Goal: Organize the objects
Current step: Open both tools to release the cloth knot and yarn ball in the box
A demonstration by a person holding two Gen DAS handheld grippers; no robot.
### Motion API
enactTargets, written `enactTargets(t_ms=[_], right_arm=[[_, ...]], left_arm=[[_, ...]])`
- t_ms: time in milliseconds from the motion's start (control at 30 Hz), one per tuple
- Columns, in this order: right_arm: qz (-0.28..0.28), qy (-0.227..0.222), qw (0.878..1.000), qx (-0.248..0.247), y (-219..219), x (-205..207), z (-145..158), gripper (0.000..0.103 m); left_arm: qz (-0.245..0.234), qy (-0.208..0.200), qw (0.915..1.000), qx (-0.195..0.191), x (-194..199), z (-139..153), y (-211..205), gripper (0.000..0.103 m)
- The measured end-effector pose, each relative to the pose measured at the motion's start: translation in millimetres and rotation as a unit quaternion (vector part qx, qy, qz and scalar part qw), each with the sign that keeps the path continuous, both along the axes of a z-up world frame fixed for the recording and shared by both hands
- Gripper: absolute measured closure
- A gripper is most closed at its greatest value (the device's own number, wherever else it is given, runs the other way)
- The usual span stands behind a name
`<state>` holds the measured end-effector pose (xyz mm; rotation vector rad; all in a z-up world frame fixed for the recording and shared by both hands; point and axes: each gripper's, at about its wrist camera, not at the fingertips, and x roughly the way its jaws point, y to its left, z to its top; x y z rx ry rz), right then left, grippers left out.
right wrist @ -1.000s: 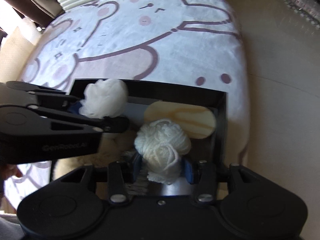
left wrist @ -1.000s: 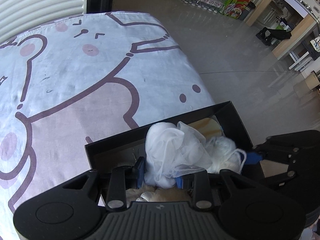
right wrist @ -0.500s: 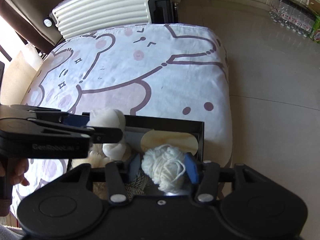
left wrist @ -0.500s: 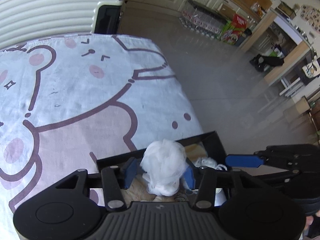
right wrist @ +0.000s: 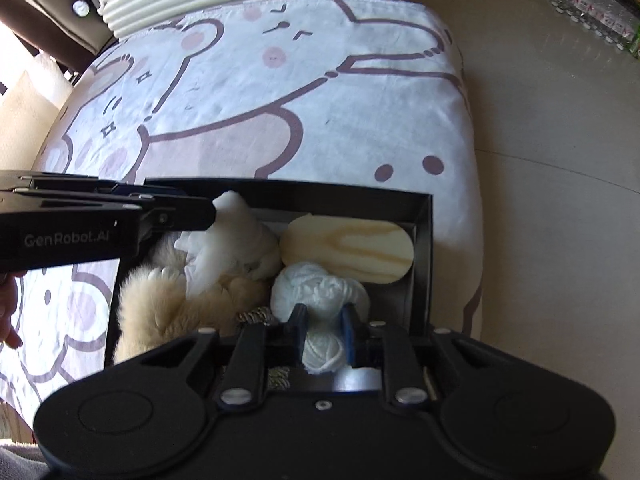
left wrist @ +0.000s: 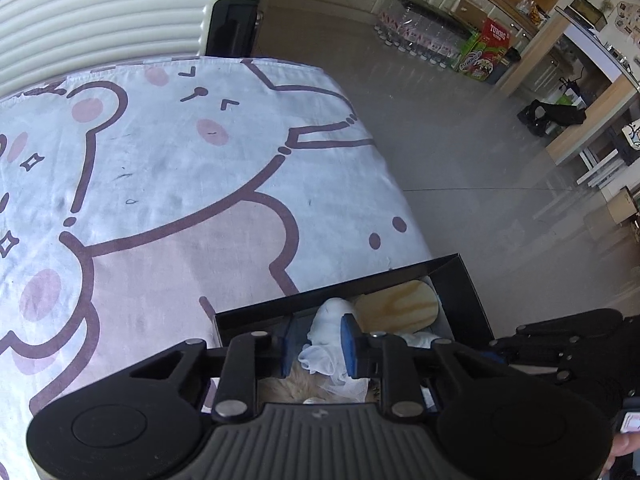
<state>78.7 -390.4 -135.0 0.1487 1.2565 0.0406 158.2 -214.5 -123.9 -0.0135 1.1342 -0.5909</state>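
The left gripper [left wrist: 314,344], its jaws closing, squeezes a white mesh puff [left wrist: 328,334] above the black box [right wrist: 422,264], while the right gripper [right wrist: 323,336] is clamped tight on a white yarn ball [right wrist: 320,300] just inside the box's near end, beside a wooden oval [right wrist: 348,250].

light: bright daylight, blown-out left | edges: fisheye-curved, dark corners | focus: sharp
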Motion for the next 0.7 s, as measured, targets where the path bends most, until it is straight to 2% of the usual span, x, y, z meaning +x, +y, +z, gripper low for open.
enactTargets(t_ms=[67, 300, 700], right_arm=[[0.010, 0.019, 1.000, -0.001, 3.1, -0.9, -7.6, 0.083], [0.025, 0.021, 0.999, -0.012, 8.8, -1.5, -9.3, 0.083], [0.010, -0.010, 1.000, -0.007, 5.0, -10.1, 12.4, 0.083]], left_arm=[[-0.003, -0.002, 1.0000, 0.003, -0.7, -1.1, -1.2, 0.078], [-0.025, -0.006, 0.9978, 0.062, -6.0, -13.8, -9.5, 0.078], [-0.012, -0.023, 0.9981, 0.057, -13.8, 2.2, -6.5, 0.077]])
